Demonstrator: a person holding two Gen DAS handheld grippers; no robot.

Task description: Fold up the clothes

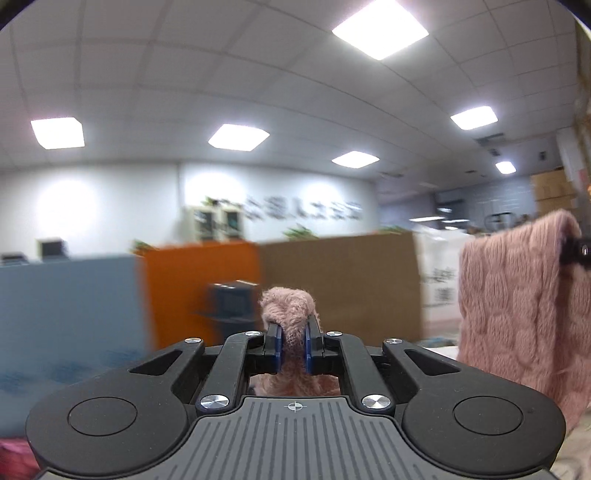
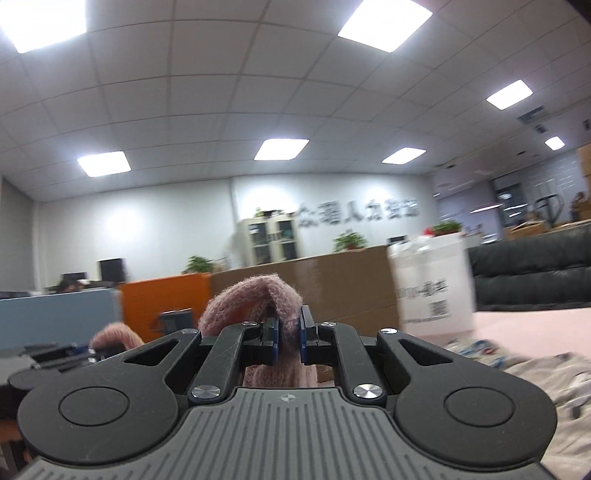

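Claws left (image 1: 293,341) and right (image 2: 289,339) pinch pink sweater (image 1: 513,295) edges aloft.

An orange partition (image 2: 166,306) stands left of a long brown cardboard box (image 2: 306,284). A white carton (image 2: 432,280) sits just right of that box, a black sofa (image 2: 532,273) beyond it.

Square ceiling panels (image 1: 380,27) glare white and light the room evenly. The far wall lettering (image 2: 360,213) is smeared by motion blur, and fisheye distortion bends the edges, with dark corners.
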